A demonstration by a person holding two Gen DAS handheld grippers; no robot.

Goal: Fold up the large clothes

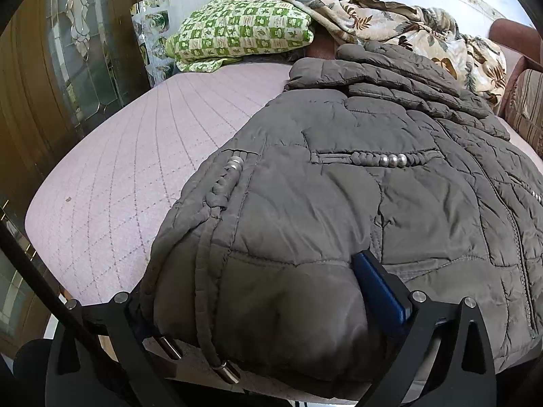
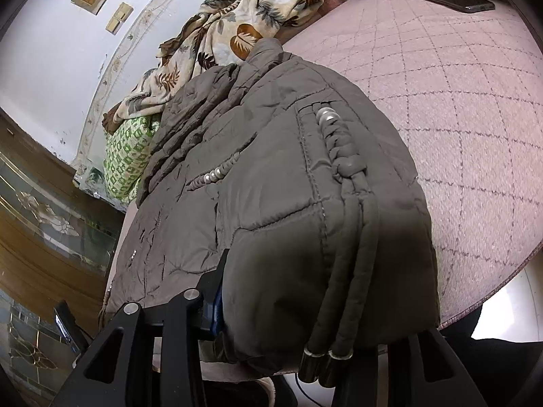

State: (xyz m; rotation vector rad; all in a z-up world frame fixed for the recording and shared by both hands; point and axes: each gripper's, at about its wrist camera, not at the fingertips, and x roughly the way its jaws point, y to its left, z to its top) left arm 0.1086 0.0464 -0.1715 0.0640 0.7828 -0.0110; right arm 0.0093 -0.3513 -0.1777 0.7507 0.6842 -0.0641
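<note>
While both my claws are parked at the near edge of the bed (image 1: 112,156), the big grey puffer jacket (image 1: 339,203) is bunched up right between their fingers. My left claw (image 1: 258,308) has a fat fold of the hem stuffed between its fingers. The blue pad (image 1: 380,291) on one side digs into the fabric, the other finger is buried under the cloth, so I'd call that pinching the jacket. My right claw (image 2: 305,308) is about the same deal: the hem corner fills the gap, a blue pad (image 2: 217,308) presses in from the left and the fabric swallows the other side, so it's gripping the jacket too.

From the left claw, the jacket spreads away and to the right over the pink quilted cover, with a beaded pocket trim (image 1: 390,160) straight ahead. Two drawcords with metal tips (image 2: 325,356) hang down off the hem just right of the middle of my right claw.

Far beyond the jacket's collar sit a green checked pillow (image 1: 237,30) and a leaf-print blanket (image 1: 390,23). Off to the far right of my right claw, a dark phone (image 2: 458,0) lies on the bed.
</note>
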